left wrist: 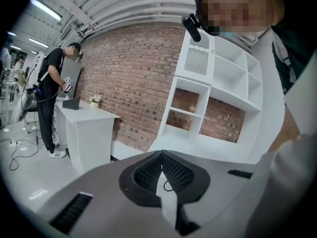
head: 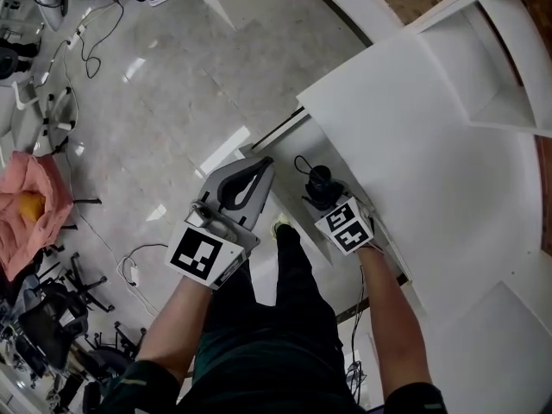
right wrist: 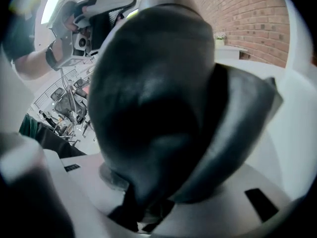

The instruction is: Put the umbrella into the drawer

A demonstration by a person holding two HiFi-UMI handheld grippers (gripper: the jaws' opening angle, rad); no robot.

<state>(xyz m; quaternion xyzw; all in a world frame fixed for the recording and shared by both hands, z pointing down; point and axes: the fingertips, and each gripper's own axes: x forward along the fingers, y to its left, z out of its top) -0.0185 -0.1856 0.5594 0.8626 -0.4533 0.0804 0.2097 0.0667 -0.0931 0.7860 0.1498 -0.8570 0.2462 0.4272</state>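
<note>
Jaws of the right gripper (head: 329, 202) pinch the folded black umbrella (head: 318, 179), presumably for carrying to the drawer. Jaws of the left gripper (head: 259, 167) are pressed together on nothing, probably kept free to pull the drawer. The umbrella hangs in the air just off the front edge of the white cabinet (head: 414, 136), above the person's leg (head: 293, 266). No open drawer shows, only a dark slit (head: 278, 131) under the cabinet's near corner. Cables (head: 86, 41) lie well apart on the floor.

The right hand-held gripper (head: 328, 198) holds a black umbrella (head: 319, 179) beside the white tabletop (head: 431, 145). The left hand-held gripper (head: 259, 171) is near it.
</note>
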